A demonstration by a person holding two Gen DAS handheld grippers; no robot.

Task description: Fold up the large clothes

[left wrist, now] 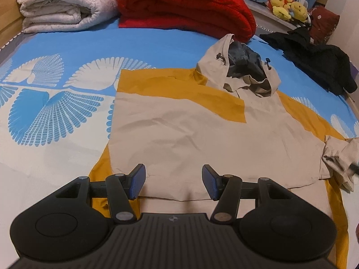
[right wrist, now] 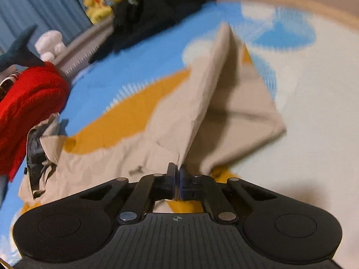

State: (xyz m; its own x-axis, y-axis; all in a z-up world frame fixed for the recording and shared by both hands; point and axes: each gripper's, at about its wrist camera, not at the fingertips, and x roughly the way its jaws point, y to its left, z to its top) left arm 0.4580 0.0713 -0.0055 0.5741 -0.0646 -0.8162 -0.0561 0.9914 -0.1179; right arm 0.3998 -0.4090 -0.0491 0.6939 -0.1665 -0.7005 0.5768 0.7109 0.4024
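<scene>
**Folding a hooded jacket on a patterned bed**

Lying spread across the bed (left wrist: 67, 44), on a blue sheet printed with white fan shapes, is a large beige and mustard-yellow hooded jacket (left wrist: 190, 130). Its body is smoothed fairly flat. Its beige hood with grey lining (left wrist: 244, 67) points toward the far end of the bed, rumpled and partly open. One side is folded over the body, leaving a straight edge; a crumpled beige sleeve (left wrist: 338, 154) lies bunched at the other side.

The left hand-held gripper (left wrist: 174, 182) hangs over the jacket's near hem with its two blue-padded fingers spread apart. Nothing is between them; cloth shows below the gap.

The right hand-held gripper (right wrist: 178, 179) has its fingers pressed together, pinching a ridge of beige jacket fabric. From the pinch the cloth rises in a tented fold, lifted off the sheet, with mustard lining showing beneath. This view is blurred, so finer detail is hard to tell.

At the far end of the bed sit a folded red fleece blanket (left wrist: 186, 6) and, beside it, a folded off-white blanket (left wrist: 62, 6). A crumpled black garment (left wrist: 314, 58) lies near the bed's edge, apart from the jacket. Yellow plush toys (left wrist: 289, 6) rest on a ledge beyond it.
</scene>
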